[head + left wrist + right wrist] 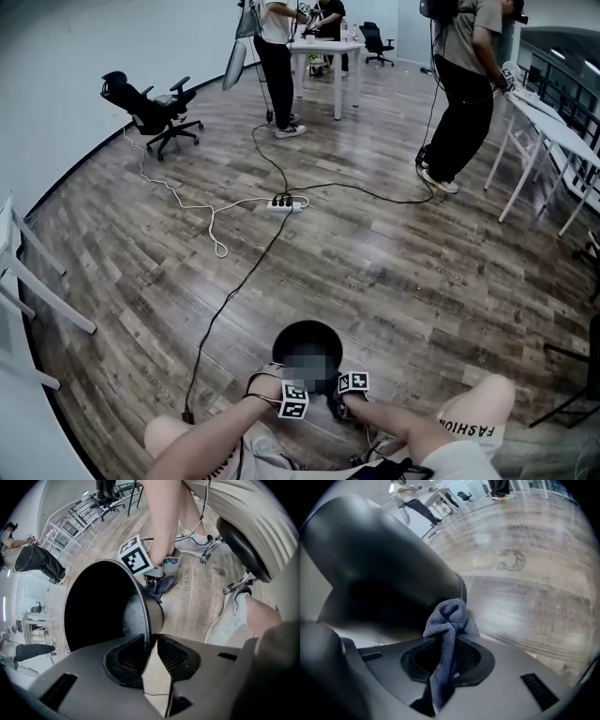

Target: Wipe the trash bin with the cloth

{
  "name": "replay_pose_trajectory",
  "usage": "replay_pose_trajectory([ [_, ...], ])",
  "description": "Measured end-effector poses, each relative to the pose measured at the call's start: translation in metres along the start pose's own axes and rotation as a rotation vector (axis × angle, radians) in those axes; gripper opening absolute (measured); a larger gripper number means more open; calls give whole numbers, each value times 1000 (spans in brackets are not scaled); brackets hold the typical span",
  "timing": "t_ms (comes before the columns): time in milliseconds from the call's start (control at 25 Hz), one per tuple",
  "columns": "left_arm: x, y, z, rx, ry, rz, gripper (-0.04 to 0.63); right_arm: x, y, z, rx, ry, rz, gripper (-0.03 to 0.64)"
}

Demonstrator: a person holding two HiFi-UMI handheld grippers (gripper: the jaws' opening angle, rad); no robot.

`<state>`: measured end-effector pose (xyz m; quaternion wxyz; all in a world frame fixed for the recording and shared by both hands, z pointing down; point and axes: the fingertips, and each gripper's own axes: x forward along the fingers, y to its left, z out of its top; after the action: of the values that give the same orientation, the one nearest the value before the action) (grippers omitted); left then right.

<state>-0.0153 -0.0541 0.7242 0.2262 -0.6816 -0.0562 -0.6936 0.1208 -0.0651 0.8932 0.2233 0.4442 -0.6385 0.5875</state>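
L gripper [150, 654]: trash bin [101, 616] rim sits betw its jaws, bin mouth to its left, outer wall to its right. Just ahead of it, on that outer side, R gripper [446, 660] w/ cloth [449, 618] betw its jaws. Cloth touches bin wall, which lies to R gripper's left; floor [525, 597] to its right. Well beyond both, past bin: power strip [286, 202]. Office chair [150, 108] far ahead-left, table [317, 52] far ahead.
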Motion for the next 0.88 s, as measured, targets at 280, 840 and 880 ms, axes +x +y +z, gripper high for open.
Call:
replay_pose_trajectory([
  [280,2,2,2,0,4,-2,97,-4,5,-3,97,90,3,61],
  [840,4,1,2,17,29,-1,95,-122,68,16,-79,163,49,61],
  [880,4,1,2,17,31,-2,95,-131,77,17,-83,154,66,61],
])
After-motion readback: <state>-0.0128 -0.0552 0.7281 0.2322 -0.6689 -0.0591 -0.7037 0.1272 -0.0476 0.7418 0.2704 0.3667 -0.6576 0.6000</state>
